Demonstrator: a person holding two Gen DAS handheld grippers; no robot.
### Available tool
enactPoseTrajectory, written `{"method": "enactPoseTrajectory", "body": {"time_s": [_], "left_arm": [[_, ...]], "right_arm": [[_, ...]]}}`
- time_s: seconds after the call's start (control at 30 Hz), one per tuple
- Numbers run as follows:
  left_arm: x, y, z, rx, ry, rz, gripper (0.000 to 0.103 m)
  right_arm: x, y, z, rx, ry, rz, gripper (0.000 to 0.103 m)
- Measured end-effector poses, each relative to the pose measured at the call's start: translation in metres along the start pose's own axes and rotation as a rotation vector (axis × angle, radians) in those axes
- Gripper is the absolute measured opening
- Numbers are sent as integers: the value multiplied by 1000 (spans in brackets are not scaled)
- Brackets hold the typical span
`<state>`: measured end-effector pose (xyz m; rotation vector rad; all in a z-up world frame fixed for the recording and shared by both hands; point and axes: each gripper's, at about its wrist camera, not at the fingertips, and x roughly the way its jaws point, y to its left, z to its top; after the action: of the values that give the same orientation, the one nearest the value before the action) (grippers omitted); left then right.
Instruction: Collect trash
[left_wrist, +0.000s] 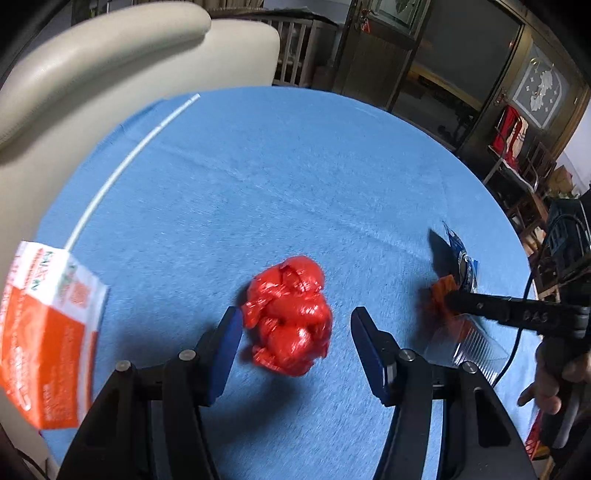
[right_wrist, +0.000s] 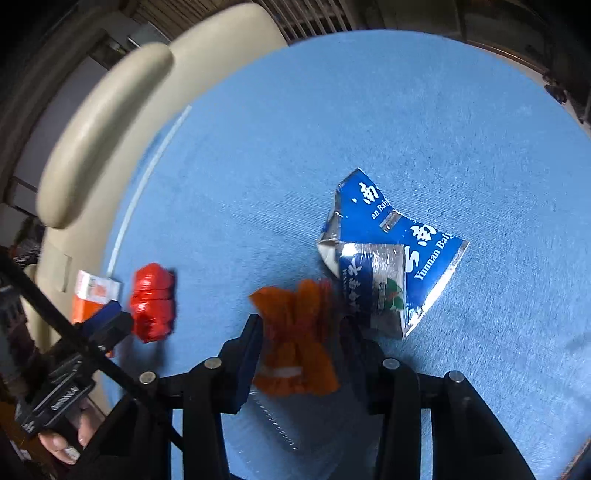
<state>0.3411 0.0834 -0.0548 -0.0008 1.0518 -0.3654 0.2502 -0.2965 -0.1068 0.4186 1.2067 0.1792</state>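
A crumpled red plastic bag (left_wrist: 288, 317) lies on the blue table (left_wrist: 295, 166). My left gripper (left_wrist: 295, 328) stands open around it: the left pad is nearly against the bag and a gap shows at the right pad. In the right wrist view the same red bag (right_wrist: 153, 301) lies next to the left gripper's blue-padded finger (right_wrist: 110, 321). My right gripper (right_wrist: 301, 328) is shut on a crumpled orange wrapper (right_wrist: 295, 332), with pads against both its sides. A blue and silver foil packet (right_wrist: 388, 251) lies just beyond it.
An orange and white carton (left_wrist: 48, 332) sits at the table's left edge. A clear plastic piece (right_wrist: 277, 424) lies under the right gripper. A beige sofa (left_wrist: 110, 74) curves behind the table. Dark cabinets (left_wrist: 461, 74) stand at the back right.
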Motion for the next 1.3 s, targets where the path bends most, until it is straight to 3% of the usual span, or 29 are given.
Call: {"method": "enactPoseTrajectory", "body": {"time_s": [0.13, 0.2, 0.27, 0.5, 0.77, 1.13, 1.3], "left_arm": [[18, 6, 5, -52, 36, -48, 62], [25, 7, 5, -60, 40, -45, 49], [26, 6, 2, -68, 39, -56, 46], [4, 4, -15, -67, 1, -57, 45], [-51, -22, -47, -24, -85, -22, 45], [-123, -96, -105, 97, -165, -65, 45], [-142, -128, -128, 163, -180, -75, 45]], "right_arm": [[10, 12, 4, -47, 26, -65, 37], [13, 18, 3, -70, 18, -92, 35], [13, 23, 2, -90, -6, -98, 33], [-31, 22, -25, -91, -178, 10, 33], [-109, 12, -74, -64, -380, 132, 33], [-166, 7, -170, -64, -436, 157, 33], [-185, -3, -208, -65, -466, 118, 33]]}}
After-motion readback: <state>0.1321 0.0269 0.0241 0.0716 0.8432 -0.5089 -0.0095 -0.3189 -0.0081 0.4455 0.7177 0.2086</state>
